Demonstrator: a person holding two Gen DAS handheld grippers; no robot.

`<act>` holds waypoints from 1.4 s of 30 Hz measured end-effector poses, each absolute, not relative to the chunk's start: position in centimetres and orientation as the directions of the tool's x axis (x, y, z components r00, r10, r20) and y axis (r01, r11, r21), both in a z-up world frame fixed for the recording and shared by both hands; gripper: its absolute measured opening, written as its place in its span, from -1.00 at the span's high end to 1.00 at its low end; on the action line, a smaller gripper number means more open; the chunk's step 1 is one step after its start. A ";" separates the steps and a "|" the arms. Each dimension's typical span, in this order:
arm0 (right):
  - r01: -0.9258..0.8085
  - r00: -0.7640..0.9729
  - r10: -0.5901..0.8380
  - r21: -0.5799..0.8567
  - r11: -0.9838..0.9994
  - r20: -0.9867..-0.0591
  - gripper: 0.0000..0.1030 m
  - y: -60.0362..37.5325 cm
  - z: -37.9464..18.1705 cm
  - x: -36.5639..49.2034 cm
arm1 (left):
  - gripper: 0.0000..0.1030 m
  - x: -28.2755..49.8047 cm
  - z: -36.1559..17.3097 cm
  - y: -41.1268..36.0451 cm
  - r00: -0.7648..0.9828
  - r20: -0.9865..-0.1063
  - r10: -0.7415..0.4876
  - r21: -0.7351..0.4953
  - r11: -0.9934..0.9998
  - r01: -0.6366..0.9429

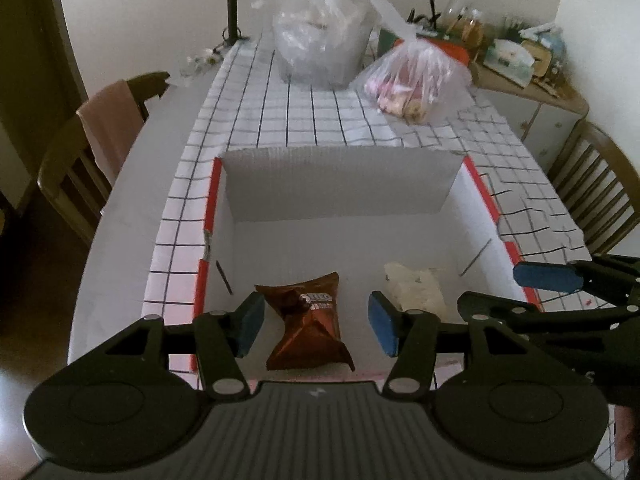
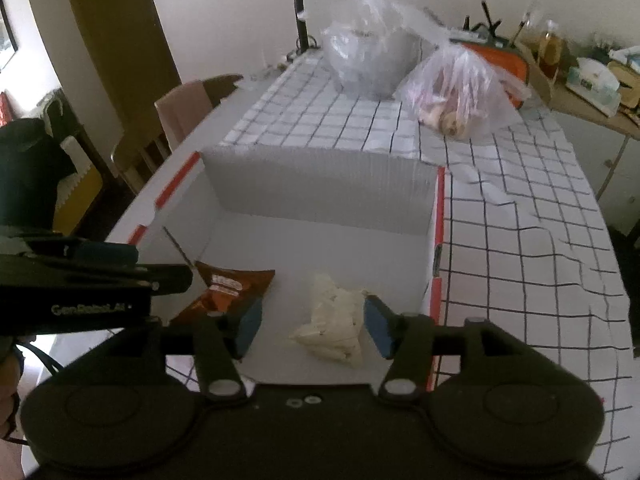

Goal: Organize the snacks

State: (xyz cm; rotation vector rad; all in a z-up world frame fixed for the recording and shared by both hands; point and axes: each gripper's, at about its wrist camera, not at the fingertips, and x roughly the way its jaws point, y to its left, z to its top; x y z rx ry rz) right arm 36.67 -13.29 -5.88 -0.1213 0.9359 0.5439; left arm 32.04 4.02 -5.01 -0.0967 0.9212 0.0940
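Snacks lay loose on the floor of the white box (image 1: 460, 216): a brown packet (image 1: 308, 326) below the left tongs (image 1: 316, 324), a pale packet (image 2: 334, 322) below the right tongs (image 2: 314, 322). Both tongs stood half open, gripping nothing. To finish the release cleanly, each should probably lift straight clear of the box, then head for the snack bag (image 1: 412, 80) beyond the box's far wall on the tabletop (image 1: 320, 116).

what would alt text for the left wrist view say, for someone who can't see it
The left claw hangs open over a white cardboard box on a grid-patterned tablecloth, with a brown snack packet lying between its blue pads and a pale wrapped snack beside it. The right claw enters from the right. Two clear plastic bags sit at the far end.
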 end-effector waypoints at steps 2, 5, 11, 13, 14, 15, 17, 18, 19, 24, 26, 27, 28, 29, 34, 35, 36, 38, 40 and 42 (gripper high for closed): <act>-0.492 0.482 0.397 0.134 0.860 -0.781 -0.25 -13.6 -5.2 35.8 | -0.14 31.1 -4.4 4.0 0.613 -0.789 0.035 -0.047 0.992 -0.118; -0.488 0.497 0.404 0.138 0.862 -0.768 -0.30 -14.1 -4.1 34.4 | -0.19 29.6 -3.5 3.8 0.631 -0.775 0.032 -0.053 0.992 -0.114; -0.492 0.520 0.424 0.146 0.858 -0.742 -0.52 -14.9 -2.4 31.5 | -0.25 26.5 -2.0 3.3 0.657 -0.753 0.017 -0.064 0.993 -0.099; -0.496 0.522 0.433 0.151 0.855 -0.735 -0.57 -15.1 -2.0 30.6 | -0.27 25.4 -1.7 3.1 0.665 -0.747 0.011 -0.069 0.993 -0.094; -0.499 0.522 0.437 0.153 0.853 -0.732 -0.57 -15.1 -1.7 30.1 | -0.28 25.0 -1.6 3.0 0.668 -0.745 0.009 -0.070 0.993 -0.092; -0.502 0.523 0.442 0.156 0.851 -0.729 -0.60 -15.2 -1.6 29.6 | -0.28 24.5 -1.4 2.9 0.671 -0.742 0.006 -0.072 0.994 -0.088; -0.508 0.523 0.451 0.159 0.846 -0.724 -0.61 -15.4 -1.3 28.7 | -0.28 23.3 -1.2 2.7 0.677 -0.736 -0.001 -0.075 0.994 -0.080; -0.512 0.522 0.456 0.163 0.844 -0.721 -0.63 -15.5 -1.1 28.2 | -0.28 22.8 -1.1 2.6 0.680 -0.733 -0.003 -0.076 0.994 -0.077; -0.514 0.521 0.459 0.165 0.842 -0.719 -0.66 -15.6 -1.0 27.7 | -0.28 22.2 -0.9 2.6 0.683 -0.730 -0.003 -0.075 0.994 -0.076; -0.527 0.515 0.480 0.180 0.831 -0.711 -0.79 -16.2 -0.8 25.4 | -0.36 19.7 -0.7 2.3 0.695 -0.719 -0.009 -0.077 0.995 -0.067; -0.528 0.511 0.484 0.184 0.829 -0.710 -0.81 -16.5 -0.9 24.5 | -0.37 18.8 -0.8 2.3 0.696 -0.718 -0.013 -0.081 0.995 -0.064; -0.529 0.508 0.486 0.187 0.828 -0.711 -0.83 -16.7 -1.0 24.0 | -0.37 18.4 -0.9 2.3 0.696 -0.718 -0.016 -0.084 0.994 -0.064; -0.529 0.506 0.486 0.188 0.827 -0.713 -0.84 -16.8 -1.1 23.6 | -0.38 18.1 -1.0 2.3 0.695 -0.719 -0.018 -0.087 0.994 -0.064; -0.528 0.503 0.486 0.190 0.827 -0.715 -0.84 -16.9 -1.2 23.3 | -0.40 17.8 -1.2 2.4 0.693 -0.720 -0.022 -0.089 0.994 -0.062; -0.532 0.489 0.494 0.203 0.822 -0.719 -0.99 -17.3 -2.1 21.3 | -0.49 15.9 -2.1 2.3 0.702 -0.712 -0.014 -0.085 0.994 -0.066; -0.530 0.483 0.493 0.206 0.823 -0.724 -0.99 -17.4 -2.4 21.0 | -0.53 15.6 -2.3 2.3 0.702 -0.712 -0.022 -0.092 0.994 -0.063; -0.528 0.476 0.489 0.208 0.824 -0.731 -0.99 -17.4 -2.7 20.6 | -0.54 15.2 -2.6 2.3 0.701 -0.713 -0.029 -0.098 0.993 -0.058; -0.519 0.468 0.478 0.207 0.830 -0.743 -0.99 -17.4 -3.2 20.1 | -0.54 14.8 -3.3 2.2 0.692 -0.721 -0.038 -0.101 0.994 -0.050; -0.501 0.458 0.460 0.206 0.840 -0.761 -0.99 -17.3 -3.9 19.5 | -0.54 14.6 -4.0 2.3 0.679 -0.733 -0.045 -0.100 0.994 -0.042; -0.479 0.446 0.440 0.207 0.853 -0.779 -0.99 -17.2 -4.8 18.8 | -0.54 14.5 -4.8 2.3 0.668 -0.743 -0.049 -0.097 0.995 -0.034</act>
